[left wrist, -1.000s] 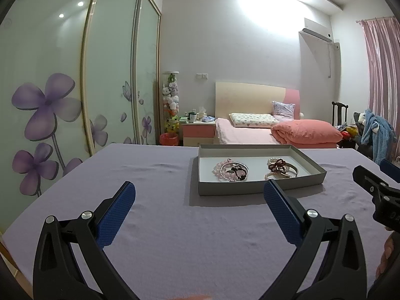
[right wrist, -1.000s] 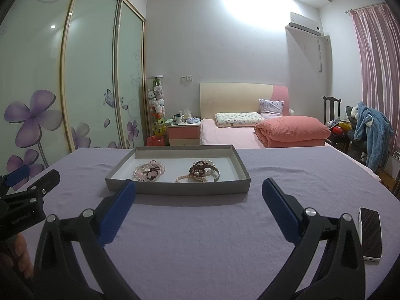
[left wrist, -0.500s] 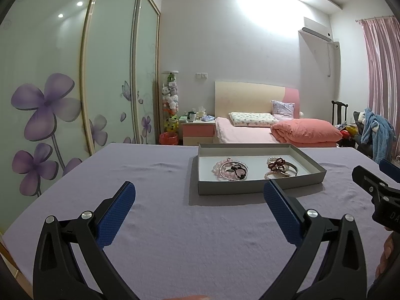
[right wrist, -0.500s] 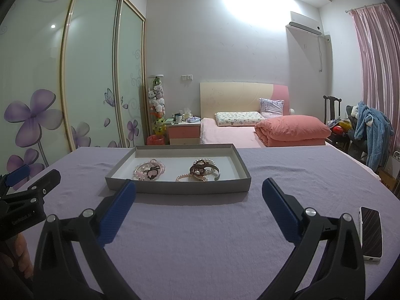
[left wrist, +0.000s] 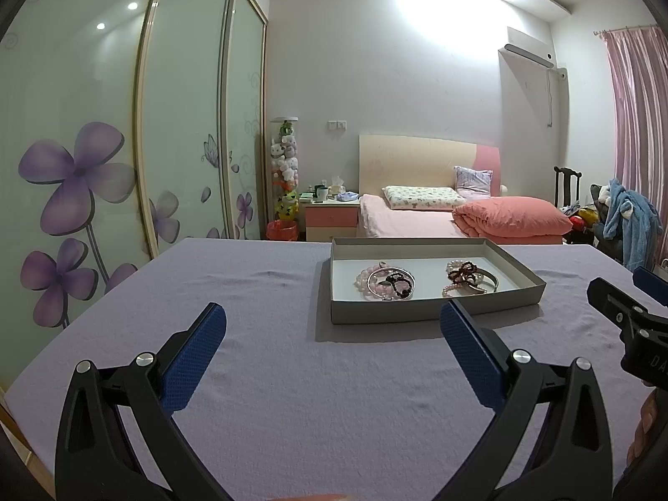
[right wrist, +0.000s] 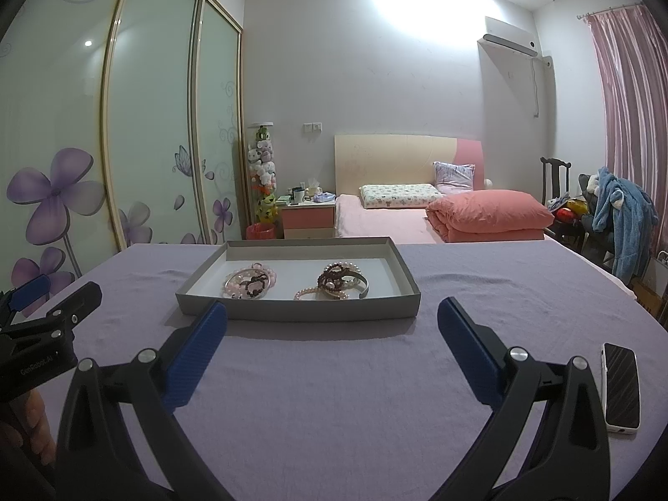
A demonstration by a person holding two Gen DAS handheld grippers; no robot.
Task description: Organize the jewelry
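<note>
A shallow grey tray (left wrist: 434, 312) (right wrist: 300, 309) stands on the purple table. In it lie two heaps of jewelry: a pink bead bracelet with a silver bangle and dark beads (left wrist: 386, 284) (right wrist: 249, 284) on the left, and a pearl string with dark red beads and a metal bangle (left wrist: 469, 279) (right wrist: 339, 282) on the right. My left gripper (left wrist: 332, 325) is open and empty, hovering short of the tray's near left. My right gripper (right wrist: 332, 325) is open and empty, in front of the tray's near wall. Each gripper shows at the edge of the other's view.
A phone (right wrist: 621, 386) lies on the purple table cloth (right wrist: 334, 396) at the right. Behind the table stand a bed with a pink quilt (left wrist: 511, 217), a nightstand (left wrist: 332, 219) and sliding wardrobe doors (left wrist: 104, 146) on the left.
</note>
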